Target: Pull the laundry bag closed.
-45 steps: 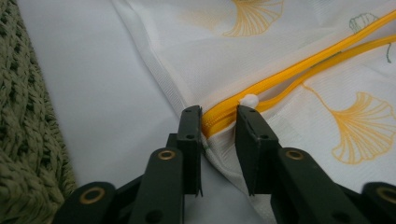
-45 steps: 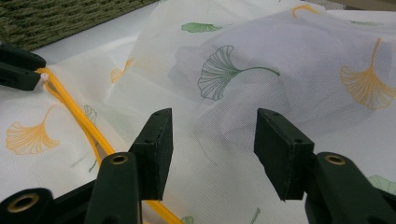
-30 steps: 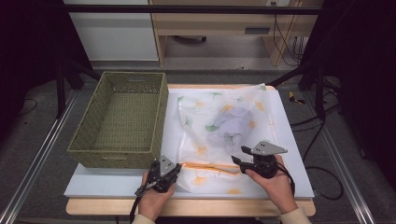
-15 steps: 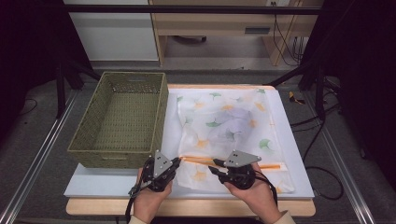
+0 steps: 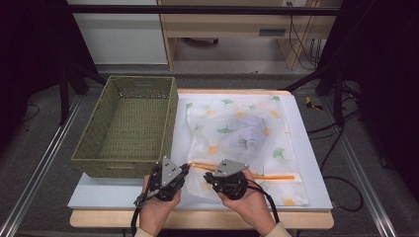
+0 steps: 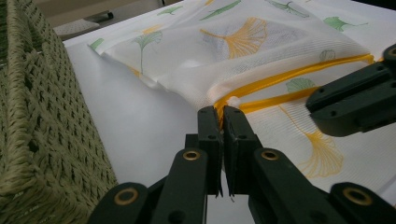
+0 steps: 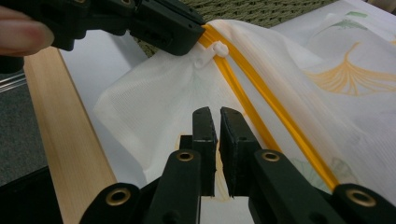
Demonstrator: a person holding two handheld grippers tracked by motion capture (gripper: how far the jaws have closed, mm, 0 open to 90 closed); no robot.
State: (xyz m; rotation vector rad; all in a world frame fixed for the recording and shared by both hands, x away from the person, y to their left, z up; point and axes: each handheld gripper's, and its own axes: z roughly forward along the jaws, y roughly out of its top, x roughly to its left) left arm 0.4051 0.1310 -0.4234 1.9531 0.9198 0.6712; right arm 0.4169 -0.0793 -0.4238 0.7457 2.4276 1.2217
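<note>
tabletop: white surface with a wood strip along the near edge; carries basket and mesh bag.
basket: green woven, rectangular, on the left half of the tabletop, nothing visible inside. Its right wall sits just beside the bag's left edge.
mesh bag: white, ginkgo-leaf print in green and orange, lying flat on the right half of the tabletop. A bluish item shows faintly through the mesh near the middle; cannot tell what it is.
zipper: orange, two parallel tapes, running left to right across the near part of the bag. Its left end is lifted slightly off the tabletop.
zipper pull: small, white, at the left end of the zipper, right by the left claw's tip.
left claw: near edge, left of centre, held in the left hand. Jaws nearly closed, thin gap in the left gripper view; tips pinch the bag's left zipper end, orange tape running up into the jaws.
right claw: just right of the left claw, held in the right hand, pointing left toward it. Jaws close together with a narrow slit between them in the right gripper view; tips over the white mesh near the zipper's near side. Cannot tell whether any mesh is caught between them.
claw spacing: close, not touching.
</note>
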